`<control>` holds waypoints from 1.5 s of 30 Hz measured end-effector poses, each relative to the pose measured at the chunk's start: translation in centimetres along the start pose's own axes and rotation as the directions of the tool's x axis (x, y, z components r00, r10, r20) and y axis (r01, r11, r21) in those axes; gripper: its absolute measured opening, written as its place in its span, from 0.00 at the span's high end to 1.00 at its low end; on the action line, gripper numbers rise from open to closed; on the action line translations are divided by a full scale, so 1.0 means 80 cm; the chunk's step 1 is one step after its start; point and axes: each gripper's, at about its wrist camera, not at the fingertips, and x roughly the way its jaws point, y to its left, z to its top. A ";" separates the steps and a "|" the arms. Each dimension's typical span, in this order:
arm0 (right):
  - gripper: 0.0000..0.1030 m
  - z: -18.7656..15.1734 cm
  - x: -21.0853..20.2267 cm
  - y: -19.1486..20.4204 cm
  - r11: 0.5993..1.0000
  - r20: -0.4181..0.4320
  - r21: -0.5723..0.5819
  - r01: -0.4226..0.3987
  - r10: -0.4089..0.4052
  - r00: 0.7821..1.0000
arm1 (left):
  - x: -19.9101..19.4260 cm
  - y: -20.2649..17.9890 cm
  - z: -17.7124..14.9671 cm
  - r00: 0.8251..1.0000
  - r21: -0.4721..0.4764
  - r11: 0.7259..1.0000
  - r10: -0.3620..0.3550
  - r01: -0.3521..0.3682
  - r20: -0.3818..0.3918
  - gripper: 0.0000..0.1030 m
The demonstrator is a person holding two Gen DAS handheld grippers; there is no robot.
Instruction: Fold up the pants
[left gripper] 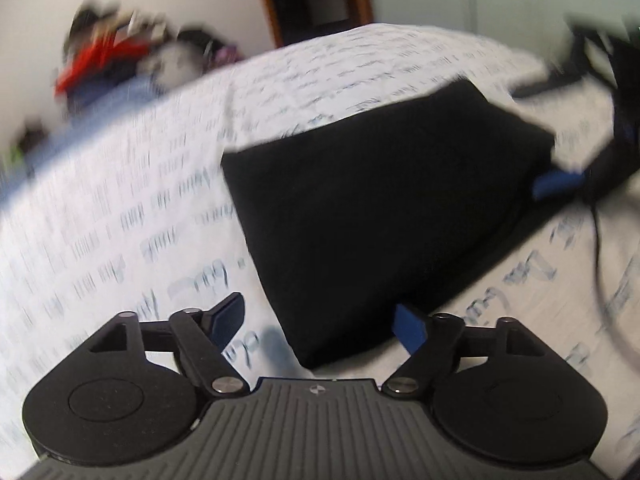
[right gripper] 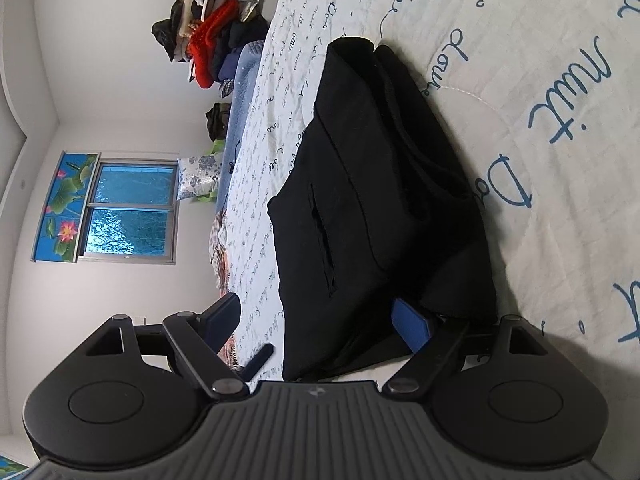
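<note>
Folded black pants (left gripper: 384,208) lie on a white bedspread (left gripper: 140,216) printed with blue handwriting; all positions below are given relative to the pants.

Left wrist view (motion-blurred): the left gripper (left gripper: 320,320) sits at the near corner of the pants, its jaws apart. The near corner of the folded stack reaches into the gap between the two fingers; the blue-padded finger on the right side of the picture lies against or just beside the fabric edge, while the other finger stands clear of it over bare bedspread. Contact cannot be confirmed through the blur. At the far corner of the pants, the right gripper (left gripper: 560,186) appears as a blurred dark body with a blue pad next to the cloth.

Right wrist view (sharp, rolled sideways): the right gripper (right gripper: 320,320) meets the near end of the pants with jaws apart. The thick folded end occupies the gap; one blue pad touches the fabric, the other stands off it. A slit pocket (right gripper: 322,236) faces up on the top layer.

Beyond the pants, at the bed's far edge, stands a heap of clothes (right gripper: 208,48); a window (right gripper: 128,216) is set in the wall behind.
</note>
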 end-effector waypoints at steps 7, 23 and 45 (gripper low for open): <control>0.19 0.003 -0.001 -0.012 0.996 0.027 0.077 -0.045 0.043 0.999 | 0.013 0.045 -0.016 0.990 -0.301 0.946 -0.136 0.118 -0.041 0.45; 0.92 -0.015 -0.005 -0.037 0.999 0.149 0.028 0.039 -0.043 0.988 | -0.001 0.048 -0.023 0.983 -0.332 0.929 -0.179 0.161 -0.025 0.75; 0.10 0.048 0.054 0.078 0.938 0.141 -0.297 0.177 -0.141 0.980 | 0.032 -0.009 0.045 0.997 -0.274 0.959 -0.058 0.070 0.051 0.37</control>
